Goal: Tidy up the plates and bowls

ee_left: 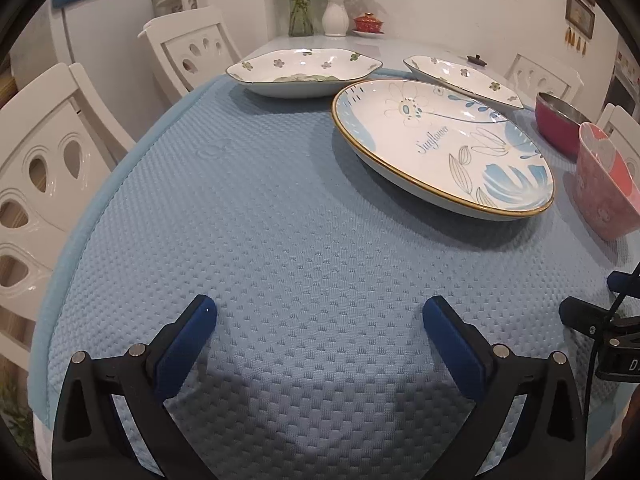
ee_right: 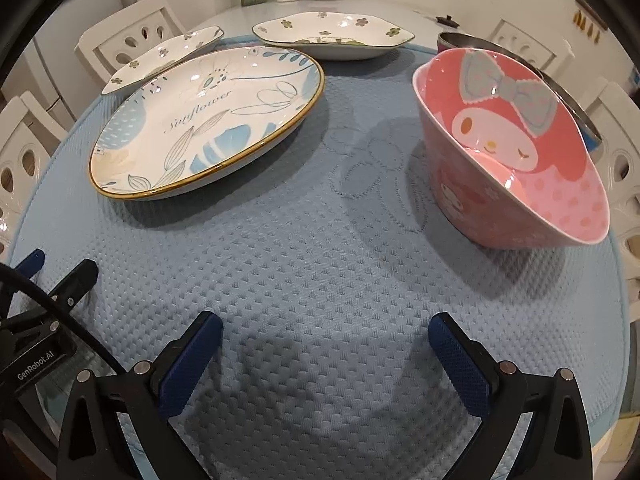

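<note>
A large round "Sunflower" plate (ee_left: 440, 144) (ee_right: 208, 120) with a gold rim lies on the blue mat. Two white flower-print dishes (ee_left: 304, 70) (ee_left: 464, 78) lie behind it; they also show in the right wrist view (ee_right: 334, 34) (ee_right: 160, 58). A pink cartoon bowl (ee_left: 604, 184) (ee_right: 516, 148) stands at the right, with a red steel-lined bowl (ee_left: 560, 122) (ee_right: 464, 40) behind it. My left gripper (ee_left: 320, 316) is open and empty above the mat's near part. My right gripper (ee_right: 326, 332) is open and empty, near of the plate and pink bowl.
The blue quilted mat (ee_left: 260, 220) covers a white table (ee_left: 320, 42). White chairs (ee_left: 48, 168) (ee_right: 128, 36) surround it. Vases (ee_left: 335, 16) and a red lidded cup (ee_left: 368, 23) stand at the far edge. The right gripper's body (ee_left: 608, 332) shows beside my left one.
</note>
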The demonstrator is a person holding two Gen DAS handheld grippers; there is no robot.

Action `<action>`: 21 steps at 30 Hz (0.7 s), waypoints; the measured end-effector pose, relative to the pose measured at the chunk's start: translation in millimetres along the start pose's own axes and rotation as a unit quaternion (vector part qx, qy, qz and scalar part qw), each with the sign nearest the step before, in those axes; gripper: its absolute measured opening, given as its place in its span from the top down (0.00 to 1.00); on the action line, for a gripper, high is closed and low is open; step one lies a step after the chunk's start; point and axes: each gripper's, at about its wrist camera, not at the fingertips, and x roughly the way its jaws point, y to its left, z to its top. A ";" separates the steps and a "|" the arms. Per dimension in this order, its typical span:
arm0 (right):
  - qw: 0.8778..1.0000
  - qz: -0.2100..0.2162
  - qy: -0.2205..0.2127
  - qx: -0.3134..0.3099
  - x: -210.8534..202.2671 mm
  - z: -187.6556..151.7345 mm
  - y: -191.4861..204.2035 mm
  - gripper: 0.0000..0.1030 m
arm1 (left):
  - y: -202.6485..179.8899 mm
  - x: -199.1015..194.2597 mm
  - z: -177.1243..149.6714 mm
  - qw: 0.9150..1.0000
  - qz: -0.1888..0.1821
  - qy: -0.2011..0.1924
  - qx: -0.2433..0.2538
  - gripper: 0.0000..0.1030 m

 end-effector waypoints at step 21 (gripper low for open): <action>0.998 -0.002 -0.062 0.016 -8.9 -14.6 -1.0 0.00 | 0.3 -0.1 0.4 1.000 -0.001 0.000 -0.001 0.00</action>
